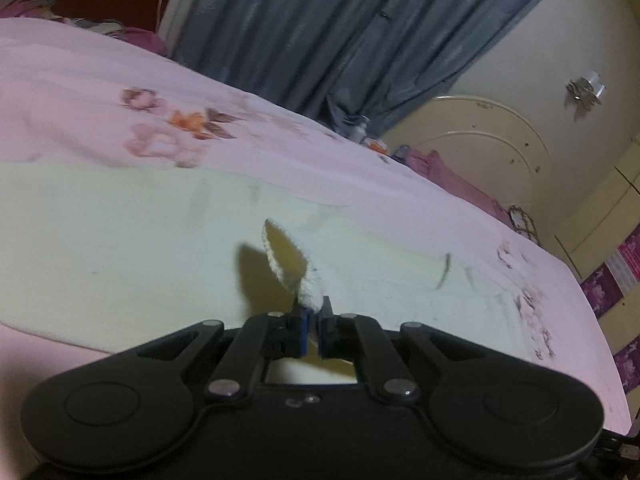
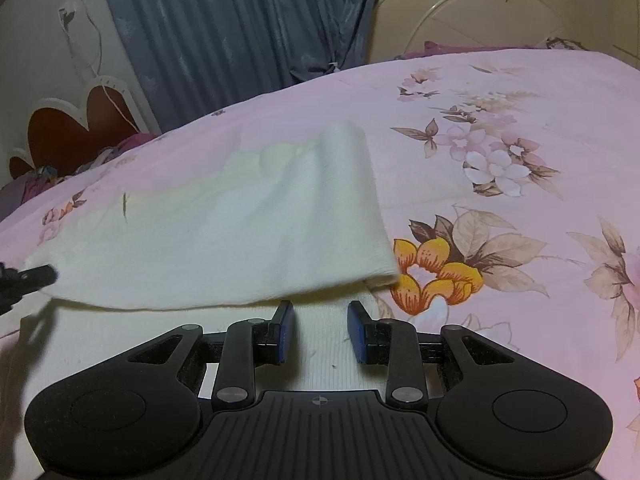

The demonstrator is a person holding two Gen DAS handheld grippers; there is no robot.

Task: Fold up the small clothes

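A small pale cream garment lies on a pink floral bedsheet. In the right wrist view its upper layer is folded over, with the fold edge near my fingers. My right gripper is open and empty, its fingertips just short of that edge, above the lower layer. My left gripper is shut on a knitted hem corner of the garment and lifts it off the spread cloth. The left gripper's tip shows at the far left of the right wrist view.
A blue-grey curtain hangs behind the bed. A cream headboard stands at the back right, a red heart-shaped board at the back left. The bedsheet extends far around the garment.
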